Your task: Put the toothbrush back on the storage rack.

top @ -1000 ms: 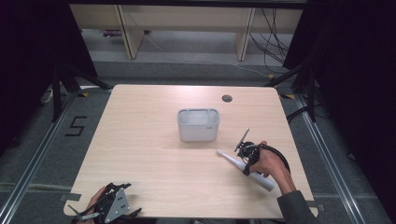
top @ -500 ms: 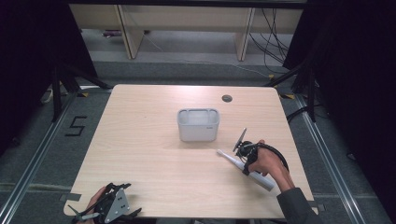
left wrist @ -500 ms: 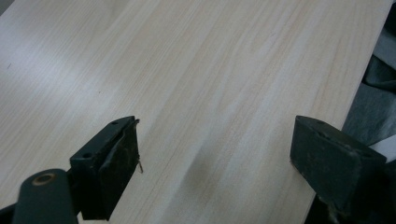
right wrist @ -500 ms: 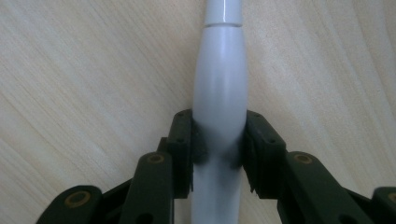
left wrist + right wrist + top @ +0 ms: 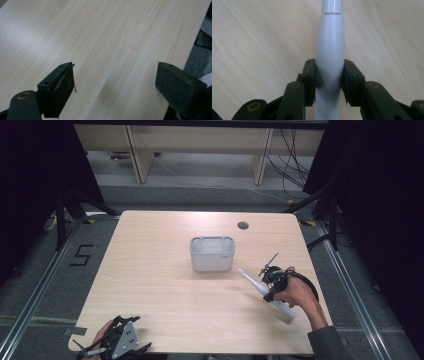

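one white electric toothbrush [image 5: 267,295] lies slantwise over the right part of the bench [image 5: 150,270], its thin head end aimed toward the one grey container [image 5: 212,253] and its thick handle end toward the near right corner. the right gripper [image 5: 270,287] has it by the body: in the right gripper view its two fingers [image 5: 310,80] press on either side of the white handle [image 5: 329,62], partly closed around it, with bare wood grain behind. whether the toothbrush touches the bench or is just off it i cannot tell.

the container is a single rounded-corner tub standing upright near the middle of the bench, apart from the toothbrush tip. one small dark round hole [image 5: 243,225] sits in the bench top beyond it.

the left gripper [image 5: 117,345] rests at the near left edge of the bench, well apart from everything else. in the left gripper view its two fingers [image 5: 60,87] stand wide apart with nothing between them, just pale wood.

two grippers, one toothbrush, one container.
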